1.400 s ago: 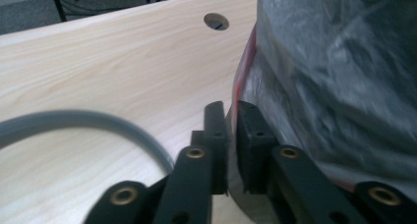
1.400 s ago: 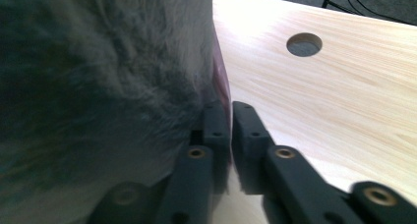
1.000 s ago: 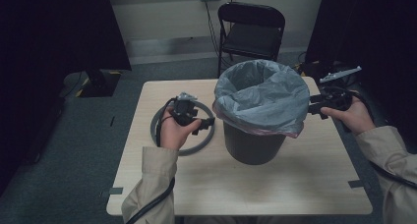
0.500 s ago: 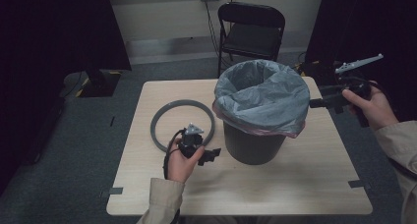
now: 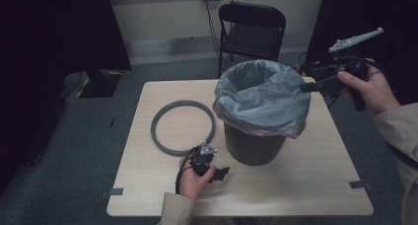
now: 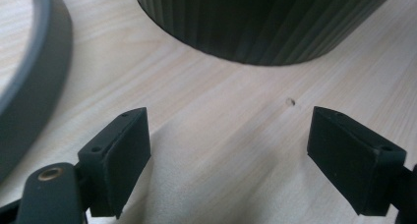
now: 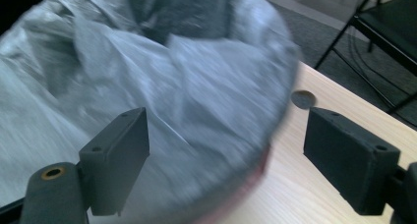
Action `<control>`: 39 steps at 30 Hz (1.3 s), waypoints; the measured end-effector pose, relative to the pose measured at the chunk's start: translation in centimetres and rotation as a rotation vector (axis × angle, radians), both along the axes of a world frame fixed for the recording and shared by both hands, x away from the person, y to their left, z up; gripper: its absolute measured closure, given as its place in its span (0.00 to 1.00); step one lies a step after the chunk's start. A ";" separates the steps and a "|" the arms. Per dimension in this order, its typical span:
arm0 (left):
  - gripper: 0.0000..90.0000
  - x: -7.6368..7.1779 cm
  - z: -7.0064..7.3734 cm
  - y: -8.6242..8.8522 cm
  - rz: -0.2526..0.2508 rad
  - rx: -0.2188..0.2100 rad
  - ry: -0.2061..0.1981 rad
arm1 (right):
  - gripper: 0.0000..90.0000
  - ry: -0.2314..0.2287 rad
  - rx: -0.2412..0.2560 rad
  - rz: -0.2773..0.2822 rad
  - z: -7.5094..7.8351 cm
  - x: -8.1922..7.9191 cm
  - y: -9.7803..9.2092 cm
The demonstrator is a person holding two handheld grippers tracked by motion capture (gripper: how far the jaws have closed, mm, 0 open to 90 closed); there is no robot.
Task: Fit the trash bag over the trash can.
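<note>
**Bin and ring on the table, both grippers empty**

Bin [image 5: 256,136], lined with a grey bag [image 5: 261,94], stands mid-table, with the grey ring [image 5: 182,128] lying flat just beside it. The left gripper [image 6: 228,155] sits low over the tabletop [image 5: 305,180] near the bin's base, jaws spread wide. The right gripper [image 7: 226,160] hovers at the bag's rim, jaws likewise apart, gripping nothing.

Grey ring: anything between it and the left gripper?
Nothing visible. The left gripper sits low on the table, jaws open, with bare wood between it and the grey ring; the lined bin stands off to its right.
</note>
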State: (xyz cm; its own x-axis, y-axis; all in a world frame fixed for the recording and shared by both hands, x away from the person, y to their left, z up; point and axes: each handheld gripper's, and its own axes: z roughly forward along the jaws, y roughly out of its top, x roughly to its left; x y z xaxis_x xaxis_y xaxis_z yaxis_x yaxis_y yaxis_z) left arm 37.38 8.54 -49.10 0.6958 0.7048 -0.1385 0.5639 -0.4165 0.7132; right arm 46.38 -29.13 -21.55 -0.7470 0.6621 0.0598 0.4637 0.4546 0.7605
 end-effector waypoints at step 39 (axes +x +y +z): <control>0.15 -0.5 -0.9 -0.4 -0.060 0.075 -0.116 | 0.19 0.148 -0.153 0.211 -5.8 5.0 14.0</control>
State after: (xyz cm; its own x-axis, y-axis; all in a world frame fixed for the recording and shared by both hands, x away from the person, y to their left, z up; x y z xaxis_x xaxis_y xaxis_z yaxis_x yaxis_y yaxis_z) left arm 36.87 8.19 -49.98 0.7450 0.6671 -0.0033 0.4521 -0.5013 0.7378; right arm 51.34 -15.15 -27.33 -0.8598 0.5028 0.0898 0.4475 0.6568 0.6069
